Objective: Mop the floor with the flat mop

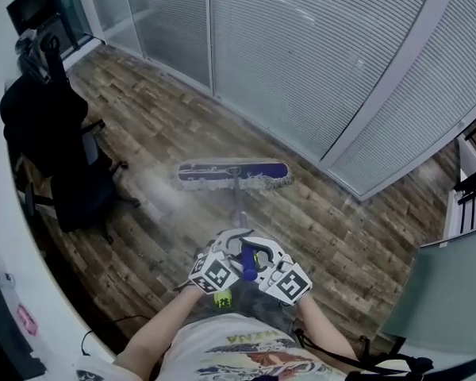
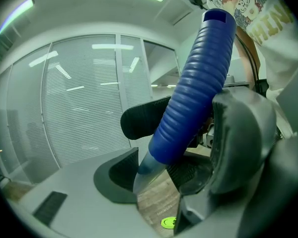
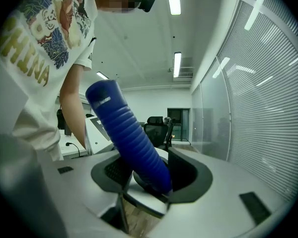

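Floor [image 1: 333, 228]: dark wood planks, filling most of the head view.
Glass wall [image 1: 301, 54]: slatted blinds behind it, running along the far edge of the floor.
Chair [image 1: 67, 165]: black, at left, well apart from the mop.
Mop head [image 1: 232, 173]: blue with pale fringe. It lies flat on the floor, broadside to the person and near the foot of the glass wall, but not touching it.
Pole [image 1: 239, 206]: thin and grey, rising from the middle of the mop head back toward the person.
Grip [image 2: 193, 93]: blue and ribbed, at the pole's top end, tilted.
Left tool [image 2: 164, 170]: jaws fairly wide, pads clamped on the grip's lower end.
Right tool [image 3: 149, 175]: jaws likewise wide, clamped on the same grip. In the head view it sits just beside the left tool.
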Demonstrator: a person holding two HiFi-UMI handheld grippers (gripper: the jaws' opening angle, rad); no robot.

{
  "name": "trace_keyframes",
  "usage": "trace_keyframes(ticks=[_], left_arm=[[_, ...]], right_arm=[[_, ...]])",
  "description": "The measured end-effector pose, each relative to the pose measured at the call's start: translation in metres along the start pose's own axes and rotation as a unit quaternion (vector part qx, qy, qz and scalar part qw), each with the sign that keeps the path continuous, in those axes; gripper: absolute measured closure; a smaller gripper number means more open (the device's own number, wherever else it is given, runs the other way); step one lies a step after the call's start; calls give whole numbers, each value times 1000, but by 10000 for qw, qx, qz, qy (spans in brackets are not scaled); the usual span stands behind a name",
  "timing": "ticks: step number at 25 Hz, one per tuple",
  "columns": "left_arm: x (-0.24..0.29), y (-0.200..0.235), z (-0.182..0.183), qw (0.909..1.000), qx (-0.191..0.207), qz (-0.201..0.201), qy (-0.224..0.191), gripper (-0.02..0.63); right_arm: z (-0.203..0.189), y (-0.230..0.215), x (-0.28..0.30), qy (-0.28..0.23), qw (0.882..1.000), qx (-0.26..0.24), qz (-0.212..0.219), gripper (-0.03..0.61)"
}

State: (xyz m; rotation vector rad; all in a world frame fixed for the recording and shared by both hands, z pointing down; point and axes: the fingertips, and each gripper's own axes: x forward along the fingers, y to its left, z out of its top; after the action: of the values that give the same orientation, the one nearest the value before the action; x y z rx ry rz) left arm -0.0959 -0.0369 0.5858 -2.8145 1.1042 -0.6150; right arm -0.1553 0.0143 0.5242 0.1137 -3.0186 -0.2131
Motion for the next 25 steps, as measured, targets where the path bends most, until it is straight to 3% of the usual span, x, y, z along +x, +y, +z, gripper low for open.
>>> trace_keyframes(ticks=[9, 15, 21, 25], left_arm=[[78, 140, 3, 9994, -182, 195, 200, 459], [132, 211, 11, 9989, -209, 324, 261, 459], [157, 245, 6, 9981, -339, 380, 357, 459], [152, 251, 4, 9974, -493, 358, 373, 457]], right_arm=[[-10, -152, 44, -234, 9995, 177, 115, 374], [-17, -239, 55, -361, 9989, 209, 225, 374], [-27, -280, 64, -355, 9987, 211, 287, 374], [-26, -280, 72, -266, 9988, 289, 280, 374]])
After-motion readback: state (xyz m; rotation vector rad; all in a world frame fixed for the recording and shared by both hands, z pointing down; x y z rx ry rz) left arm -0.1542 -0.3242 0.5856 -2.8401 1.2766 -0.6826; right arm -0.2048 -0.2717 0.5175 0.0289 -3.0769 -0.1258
